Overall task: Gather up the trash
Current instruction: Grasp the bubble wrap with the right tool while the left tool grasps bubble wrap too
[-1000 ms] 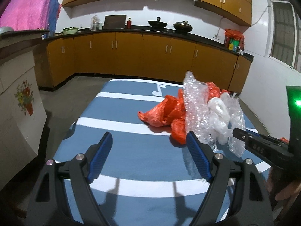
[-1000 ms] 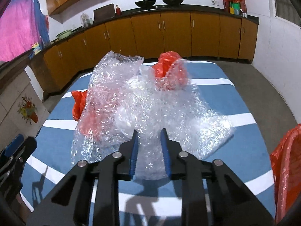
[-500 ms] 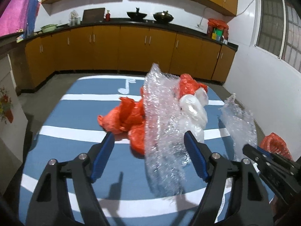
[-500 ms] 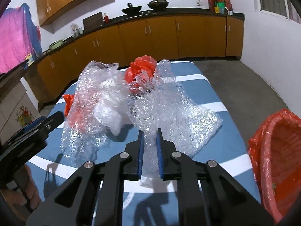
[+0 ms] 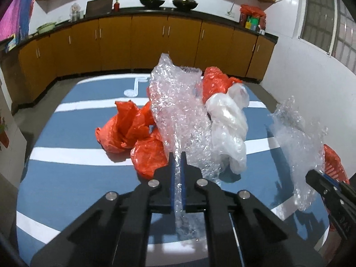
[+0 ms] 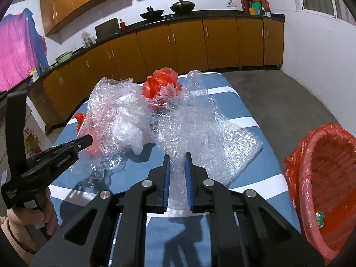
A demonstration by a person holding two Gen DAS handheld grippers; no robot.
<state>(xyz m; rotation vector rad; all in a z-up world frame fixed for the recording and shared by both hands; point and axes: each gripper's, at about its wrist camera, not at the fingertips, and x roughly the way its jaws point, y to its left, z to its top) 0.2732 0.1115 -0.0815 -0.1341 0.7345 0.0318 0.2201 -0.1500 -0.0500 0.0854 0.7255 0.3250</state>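
Observation:
A pile of trash lies on the blue striped table (image 5: pixel 66 178): red plastic bags (image 5: pixel 129 129), a white plastic bag (image 5: pixel 229 120) and clear bubble wrap. My left gripper (image 5: pixel 177 155) is shut on a tall bubble wrap sheet (image 5: pixel 178 106); it also shows in the right wrist view (image 6: pixel 106 111). My right gripper (image 6: pixel 177 155) is shut on a second bubble wrap sheet (image 6: pixel 207 133), seen at the right in the left wrist view (image 5: pixel 298 142). A red-lined trash basket (image 6: pixel 329 178) stands to the right of the table.
Orange kitchen cabinets (image 5: pixel 144 42) with a dark counter run along the back wall. A white wall (image 6: pixel 322 55) is at the right, with concrete floor (image 6: pixel 284 98) between it and the table. A pink cloth (image 6: pixel 15 49) hangs at the left.
My left gripper has closed on the tall bubble wrap sheet. My right gripper, holding its sheet, has swung right, bringing the red basket further into view.

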